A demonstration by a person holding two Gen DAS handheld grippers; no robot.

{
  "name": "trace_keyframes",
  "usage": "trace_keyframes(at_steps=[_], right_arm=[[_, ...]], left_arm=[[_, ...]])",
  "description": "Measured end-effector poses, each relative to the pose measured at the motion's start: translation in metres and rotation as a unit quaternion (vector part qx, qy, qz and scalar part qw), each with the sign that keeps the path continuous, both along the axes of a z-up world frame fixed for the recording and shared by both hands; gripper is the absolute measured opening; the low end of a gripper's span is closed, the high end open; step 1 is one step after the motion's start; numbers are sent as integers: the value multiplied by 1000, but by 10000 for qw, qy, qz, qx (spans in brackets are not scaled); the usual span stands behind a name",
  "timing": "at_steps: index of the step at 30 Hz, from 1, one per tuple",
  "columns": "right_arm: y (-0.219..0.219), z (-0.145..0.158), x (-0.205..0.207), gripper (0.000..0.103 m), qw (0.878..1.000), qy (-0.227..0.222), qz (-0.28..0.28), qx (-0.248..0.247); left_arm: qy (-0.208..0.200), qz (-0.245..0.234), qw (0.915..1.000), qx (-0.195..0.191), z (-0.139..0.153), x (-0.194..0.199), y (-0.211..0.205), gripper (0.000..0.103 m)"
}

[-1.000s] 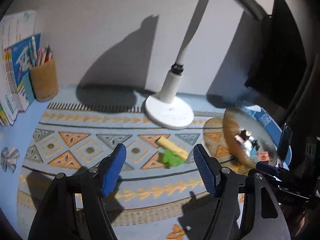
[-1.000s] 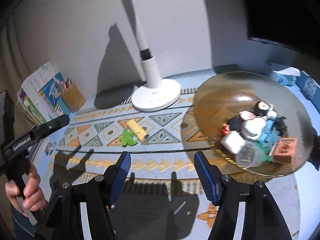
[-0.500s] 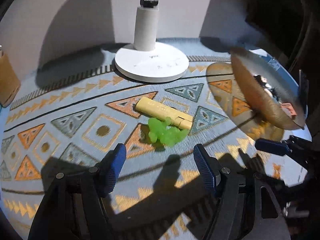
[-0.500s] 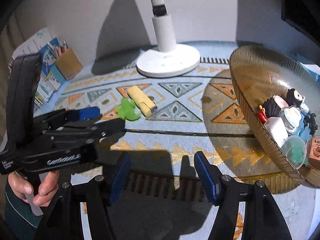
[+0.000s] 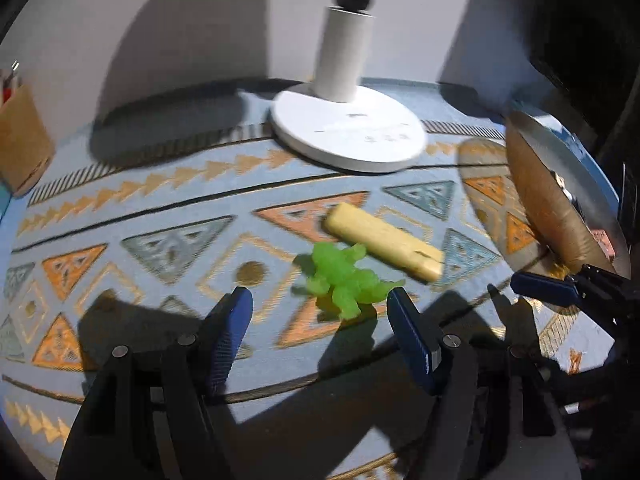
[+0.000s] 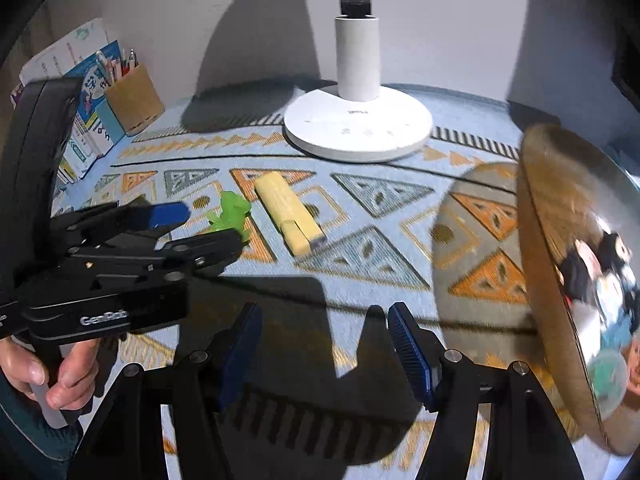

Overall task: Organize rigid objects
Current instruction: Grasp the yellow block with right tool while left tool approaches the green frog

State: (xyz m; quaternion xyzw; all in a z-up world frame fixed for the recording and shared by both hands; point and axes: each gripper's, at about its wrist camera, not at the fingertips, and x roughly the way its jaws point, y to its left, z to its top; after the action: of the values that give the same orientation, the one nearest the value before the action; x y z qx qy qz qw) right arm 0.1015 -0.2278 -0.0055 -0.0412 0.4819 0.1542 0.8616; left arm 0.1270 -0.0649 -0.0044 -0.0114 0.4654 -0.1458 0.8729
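Nearest to each camera, the black arms of its own claw fill the lower edge and are cut off there. The left claw [image 5: 320,312] stands spread apart, empty, its blue pads just short of the green toy figure [image 5: 344,280], which lies on the patterned mat [image 5: 160,240] ahead of the gap; whether the right-hand pad touches the toy's tail cannot be told, as the picture is smeared. The right claw [image 6: 324,332] is likewise spread and holds nothing, over its own shadow on the mat. In the right wrist view the left claw partly hides the toy, and a hand [image 6: 48,368] grips its handle at the lower left, cut off by the frame. Just beyond the toy, almost touching it, lies a yellow stick [image 5: 384,242] with a small clip or cap at its near end, hard to make out. To the right stands an amber glass bowl [image 6: 552,240], blurred, with small trinkets inside that cannot be told apart. Farther back are the white lamp base [image 6: 358,130] and, at the left, a pencil cup [image 6: 134,98] beside some books [image 6: 84,92], against the wall.
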Motion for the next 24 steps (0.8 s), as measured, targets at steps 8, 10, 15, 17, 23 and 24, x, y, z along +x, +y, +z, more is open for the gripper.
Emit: trace_keyframes(at_steps=[8,10,15,17,23,24], right_arm=[[15,-10,39,61,9999,-68,136,-35],[19,-12,48,60,9998,-95,153,-61],[27,-15,61,55,9994,-240,229,-62],[29,-15,60,46,9991,-266,318,-36],[15,-13,44,27,9996,-178,186,66],[10,-13,38,27,9998,-145,112,75]], left_arm=[[17,123,9996,-260,-1,3,18,68],[7,87,9996,-271,-1,3,15,68],[-4,65,9996,-276,-2,5,13,68],[-22,53,9997,-248,-2,4,13,68],[98,-337,9976,-589,-1,0,4,68],[86,-369,9976,-582,-1,-1,1,68]])
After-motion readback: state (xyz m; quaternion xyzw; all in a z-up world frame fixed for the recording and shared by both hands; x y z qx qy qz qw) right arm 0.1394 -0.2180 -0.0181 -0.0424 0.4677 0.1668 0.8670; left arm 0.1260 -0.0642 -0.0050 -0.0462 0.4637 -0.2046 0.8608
